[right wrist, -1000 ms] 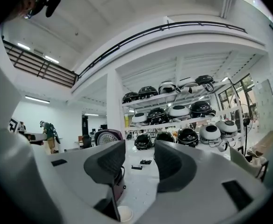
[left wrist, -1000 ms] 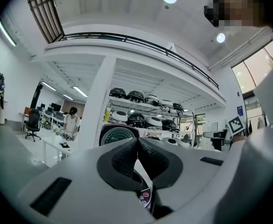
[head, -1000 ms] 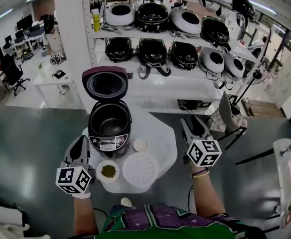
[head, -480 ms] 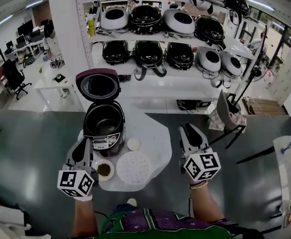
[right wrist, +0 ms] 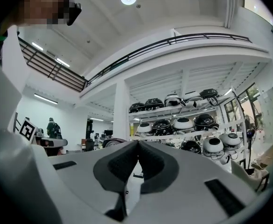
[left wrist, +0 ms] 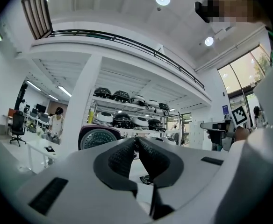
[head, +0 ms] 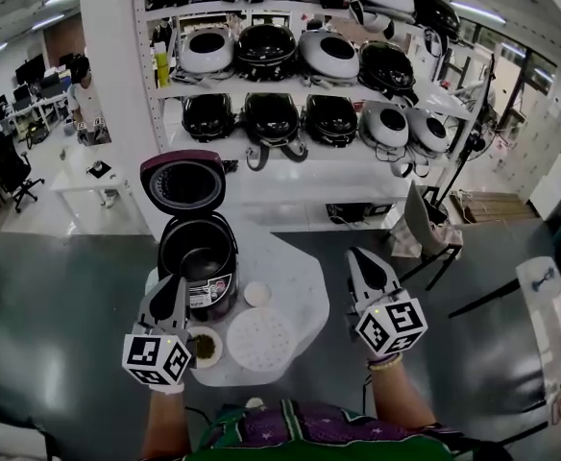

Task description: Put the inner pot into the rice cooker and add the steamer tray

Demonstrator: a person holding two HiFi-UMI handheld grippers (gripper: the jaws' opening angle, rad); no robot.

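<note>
1. Left claw (head: 176, 284): pressed together, empty; open rice cooker (head: 198, 257) just ahead.
2. Right claw (head: 359, 255): just closed, nothing between.
3. Steamer tray (head: 260, 339): flat on tabletop (head: 304, 281), between claws, nearer left.

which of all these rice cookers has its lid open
The dark maroon rice cooker on the small white table in front of the person: its round lid stands raised. The cookers on the white shelves appear shut.

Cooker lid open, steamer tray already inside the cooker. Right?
No. The head view shows the steamer tray lying on the table in front of the rice cooker, not inside it. The lid is open, as you said.
</note>
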